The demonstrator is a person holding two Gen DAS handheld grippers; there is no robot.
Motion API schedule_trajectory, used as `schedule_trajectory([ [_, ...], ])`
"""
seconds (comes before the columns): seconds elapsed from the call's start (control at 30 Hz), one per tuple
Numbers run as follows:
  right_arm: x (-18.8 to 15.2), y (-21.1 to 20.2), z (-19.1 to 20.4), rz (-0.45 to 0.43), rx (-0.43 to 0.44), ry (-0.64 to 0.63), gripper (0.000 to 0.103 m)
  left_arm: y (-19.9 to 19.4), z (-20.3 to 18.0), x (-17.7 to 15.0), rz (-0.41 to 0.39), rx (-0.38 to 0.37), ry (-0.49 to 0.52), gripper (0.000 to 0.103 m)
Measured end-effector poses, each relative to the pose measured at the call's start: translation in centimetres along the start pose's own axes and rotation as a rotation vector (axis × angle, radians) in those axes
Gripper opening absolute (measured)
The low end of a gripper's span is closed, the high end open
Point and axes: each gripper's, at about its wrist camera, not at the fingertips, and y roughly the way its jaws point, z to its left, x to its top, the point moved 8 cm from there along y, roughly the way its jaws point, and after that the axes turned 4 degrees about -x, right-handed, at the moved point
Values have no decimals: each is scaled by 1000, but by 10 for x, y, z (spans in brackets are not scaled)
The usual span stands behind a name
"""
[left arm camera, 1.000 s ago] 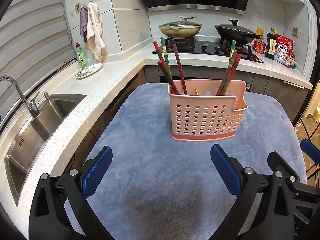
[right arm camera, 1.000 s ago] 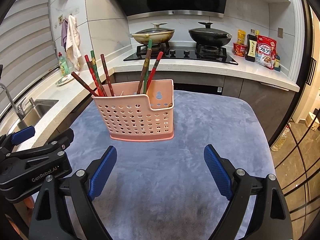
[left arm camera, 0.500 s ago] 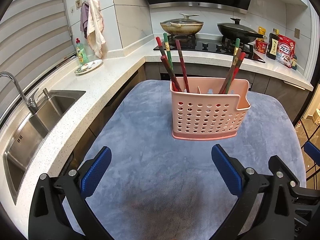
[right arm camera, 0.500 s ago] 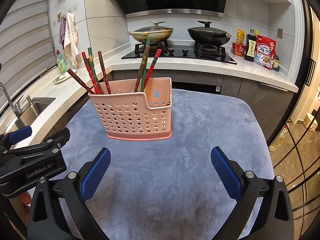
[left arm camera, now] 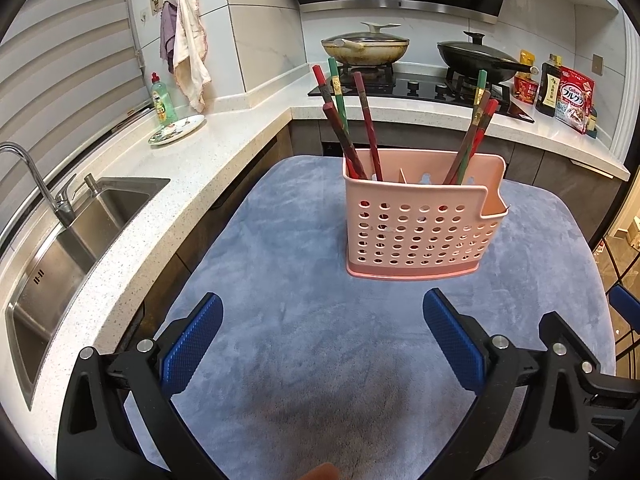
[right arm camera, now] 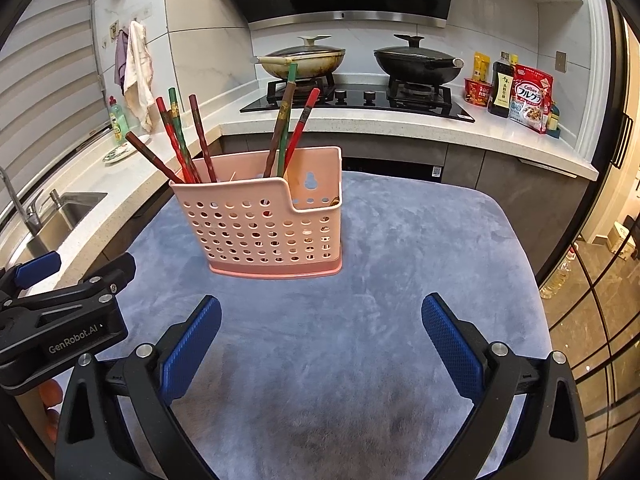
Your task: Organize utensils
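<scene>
A: It was a kitchen, with a blue-grey plush mat point(left arm camera: 320, 360) on the table, a steel sink point(left arm camera: 80, 224) at the left of the frame and two lidded woks on the hob along the top.

B: And the utensils?

A: The red, brown and green chopsticks point(left arm camera: 362, 120) all stood in the pink perforated caddy point(left arm camera: 420, 228), upper centre of the left wrist view: four leaning left in one compartment, three leaning right in the next. The low end compartment looked bare.

B: What had changed in the last second?

A: Little. The caddy had slid slightly lower in both views and grown a touch, so both tools had crept nearer. The right gripper point(right arm camera: 320, 344) had widened its jaws; the left gripper point(left arm camera: 320, 344) was already spread wide. Neither held anything.

B: Meaning?

A: Nothing lay loose on the mat, so I judged the sorting done, or a re-sort of the chopsticks about to begin.
</scene>
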Motion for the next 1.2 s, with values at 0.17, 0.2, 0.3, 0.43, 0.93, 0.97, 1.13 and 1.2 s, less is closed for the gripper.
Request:
schedule_trajectory([
  [0.17, 0, 3, 0, 4, 0, 0, 97, 3, 0, 0, 2, 1, 1, 96],
  [0.2, 0, 3, 0, 5, 1, 1, 97, 3, 0, 0, 1, 1, 1, 96],
  [0.3, 0, 5, -1, 9, 0, 2, 97, 3, 0, 0, 1, 0, 1, 96],
  [0.43, 0, 6, -1, 9, 0, 1, 97, 4, 0, 0, 3, 1, 1, 96],
  [0.93, 3, 6, -1, 5, -1, -4, 97, 5, -4, 2, -7, 7, 9, 96],
  [0.97, 3, 7, -1, 5, 0, -4, 97, 5, -5, 2, -8, 9, 9, 96],
  [1.13, 3, 6, -1, 5, -1, -6, 97, 4, -3, 2, -10, 16, 6, 96],
  [1.2, 3, 6, -1, 4, -1, -5, 97, 4, -2, 2, -14, 18, 6, 96],
])
